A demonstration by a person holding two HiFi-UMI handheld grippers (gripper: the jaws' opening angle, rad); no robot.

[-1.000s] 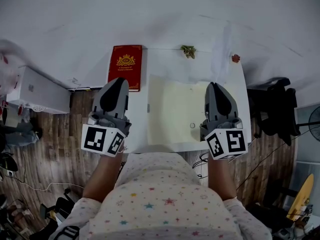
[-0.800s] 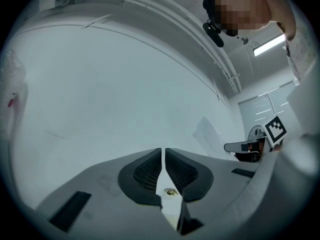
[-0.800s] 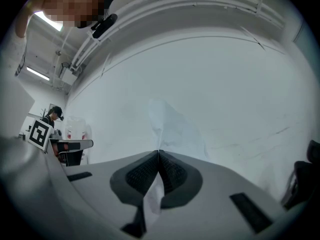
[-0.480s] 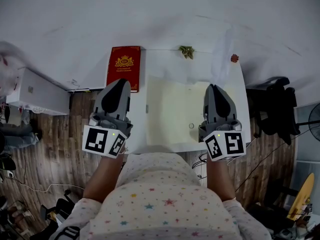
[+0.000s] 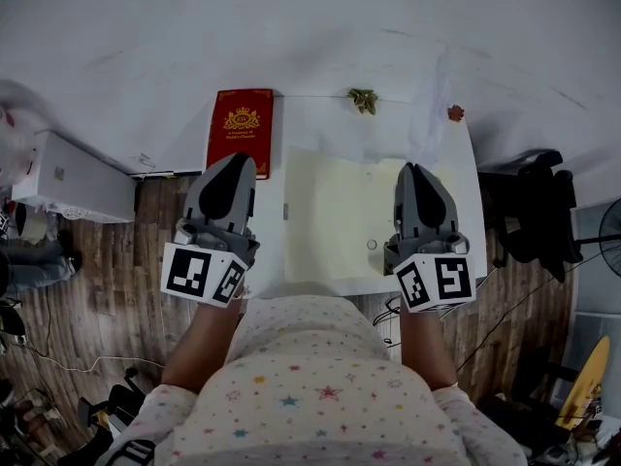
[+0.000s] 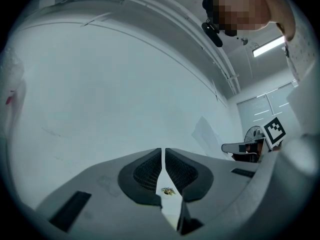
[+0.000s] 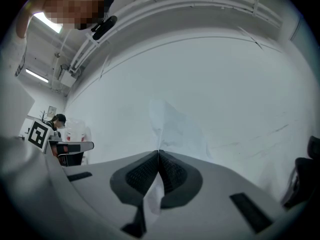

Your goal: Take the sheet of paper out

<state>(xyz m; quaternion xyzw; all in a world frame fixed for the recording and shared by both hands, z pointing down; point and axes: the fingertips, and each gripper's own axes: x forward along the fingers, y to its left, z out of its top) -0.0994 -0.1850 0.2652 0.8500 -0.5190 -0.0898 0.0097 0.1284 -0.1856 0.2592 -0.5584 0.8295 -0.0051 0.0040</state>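
Head view: flat, pale-yellow rectangular sheet point(image 5: 335, 216)

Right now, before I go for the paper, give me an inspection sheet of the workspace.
Surface: white table, bare along its far side.
Job's things: pale yellow sheet or folder lying flat mid-table; cannot tell which.
Clutter: red book at the far left; green sprig; small red thing.
Grippers: left tongs almost together, a thin slit, nothing between; right tongs together, empty. Neither touches the yellow sheet.
Cables: loose cables on the wooden floor by the table's near right.
Surroundings: white box to the left; black chair-like thing to the right.
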